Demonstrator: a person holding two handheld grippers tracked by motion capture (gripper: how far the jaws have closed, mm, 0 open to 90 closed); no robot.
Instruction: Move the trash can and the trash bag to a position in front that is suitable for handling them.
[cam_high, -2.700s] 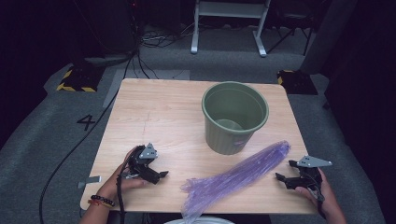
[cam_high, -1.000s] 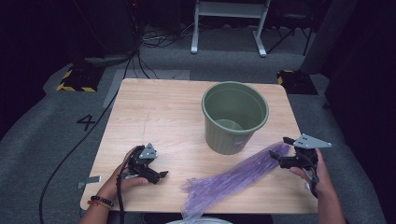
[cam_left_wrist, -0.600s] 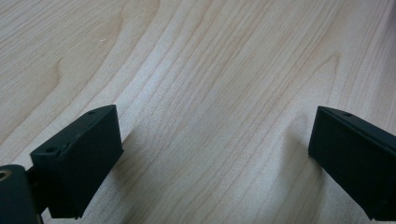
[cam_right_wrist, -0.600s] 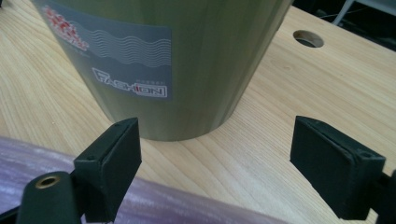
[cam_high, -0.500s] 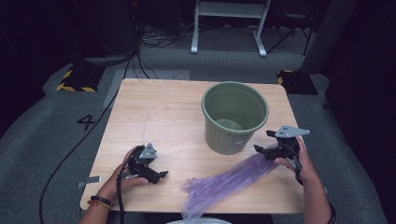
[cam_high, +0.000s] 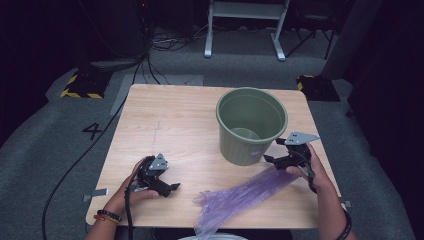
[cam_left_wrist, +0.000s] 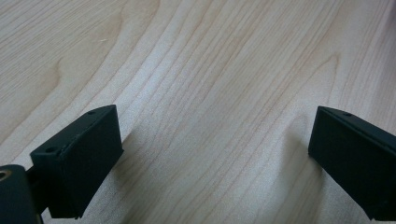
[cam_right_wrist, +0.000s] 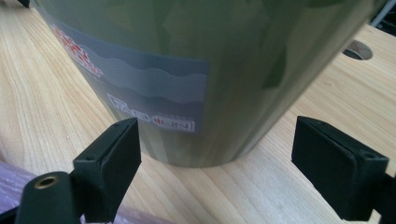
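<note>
The right gripper (cam_high: 276, 159) sits at the right of the high view, a little below the middle, held low over the table with its jaws spread wide and nothing between them. It points at the foot of the green bucket (cam_high: 251, 125), close to the bucket's wall; in the right gripper view the bucket's printed label (cam_right_wrist: 135, 88) fills the upper middle, above the gap between the jaws. Just under that gripper lies the upper end of a crumpled purple plastic bag (cam_high: 240, 195), which runs down and left across the wooden table (cam_high: 175, 120) to its lower edge at the bottom centre of the frame. Over at the lower left, the left gripper (cam_high: 170, 189) rests in the person's hand on the tabletop, jaws likewise wide apart over bare wood, well apart from the bag.
</note>
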